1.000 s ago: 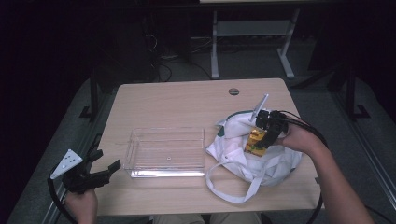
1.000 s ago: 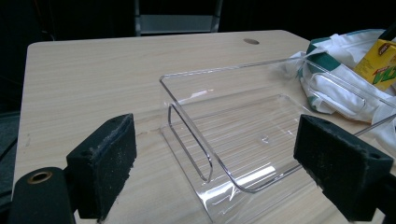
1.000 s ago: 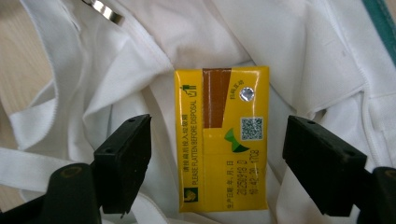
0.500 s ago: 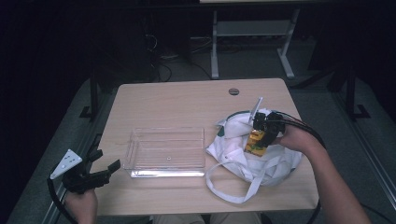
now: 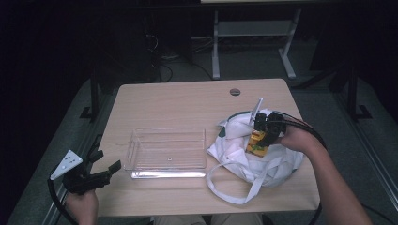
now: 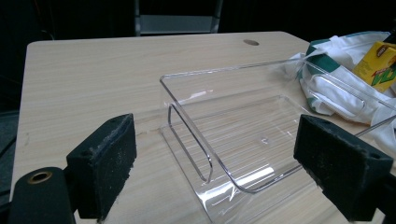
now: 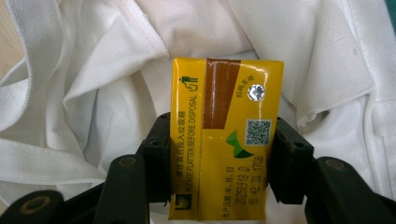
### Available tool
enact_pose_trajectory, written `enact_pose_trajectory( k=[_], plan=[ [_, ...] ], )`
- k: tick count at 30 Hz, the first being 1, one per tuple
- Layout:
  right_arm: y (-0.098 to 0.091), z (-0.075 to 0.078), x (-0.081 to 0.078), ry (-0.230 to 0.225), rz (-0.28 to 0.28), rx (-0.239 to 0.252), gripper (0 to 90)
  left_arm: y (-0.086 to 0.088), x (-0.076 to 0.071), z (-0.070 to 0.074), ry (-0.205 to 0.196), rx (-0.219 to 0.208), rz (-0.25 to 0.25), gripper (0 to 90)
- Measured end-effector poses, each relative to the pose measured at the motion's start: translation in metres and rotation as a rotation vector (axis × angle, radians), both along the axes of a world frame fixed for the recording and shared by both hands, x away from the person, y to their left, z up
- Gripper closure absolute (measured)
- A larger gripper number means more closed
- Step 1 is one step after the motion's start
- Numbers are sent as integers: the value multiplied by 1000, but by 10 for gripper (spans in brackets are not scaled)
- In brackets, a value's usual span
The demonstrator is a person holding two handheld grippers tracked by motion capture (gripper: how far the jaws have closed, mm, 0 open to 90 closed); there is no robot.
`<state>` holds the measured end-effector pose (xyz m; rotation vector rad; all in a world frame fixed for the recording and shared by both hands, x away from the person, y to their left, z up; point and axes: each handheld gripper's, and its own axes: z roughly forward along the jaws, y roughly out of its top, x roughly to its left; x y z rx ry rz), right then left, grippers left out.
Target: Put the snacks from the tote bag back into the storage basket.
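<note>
1. In the high view, a yellow drink carton (image 5: 256, 141) is seen clamped in the right tool (image 5: 263, 136) above a white cloth bag (image 5: 263, 161) that lies on the right part of the counter (image 5: 187, 103); a clear plastic tray (image 5: 167, 152) is set just left of the bag, apart from it; the left tool (image 5: 101, 171) is held at the counter's near left corner, off its edge, with its jaws spread and nothing between them.

2. In the left gripper view, the left tool (image 6: 233, 163) is shown with its jaws wide apart, pointed at the clear plastic tray (image 6: 187, 107); beyond the tray, the white cloth bag (image 6: 336, 93) and the yellow drink carton (image 6: 378, 63) are seen at the far right.

3. In the right gripper view, the yellow drink carton (image 7: 224, 140) is gripped by its two sides between the pads (image 7: 156, 158) of the right tool (image 7: 219, 163), whose jaws have just been closing onto it; the white cloth bag (image 7: 93, 93) is spread behind the carton.
</note>
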<state>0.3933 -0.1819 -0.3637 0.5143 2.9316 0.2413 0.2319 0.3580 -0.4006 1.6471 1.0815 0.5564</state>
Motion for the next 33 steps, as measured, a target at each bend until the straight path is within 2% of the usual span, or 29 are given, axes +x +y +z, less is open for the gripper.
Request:
enact_pose_trajectory(
  k=[7, 12, 16, 27, 33],
  plan=[
    [-2, 1, 3, 16, -8, 14, 505, 1, 0, 0, -1, 1, 2, 125],
    [-2, 4, 4, 25, -12, 1, 507, 1, 0, 0, -6, -2, 5, 125],
    [-3, 9, 4, 22, -13, -10, 510, 1, 0, 0, -3, -2, 3, 125],
    [-3, 28, 2, 9, -15, 25, 513, 1, 0, 0, -4, 0, 5, 125],
    [1, 38, 2, 0, -7, 25, 514, 1, -1, 0, -5, -2, 7, 125]
  ],
)
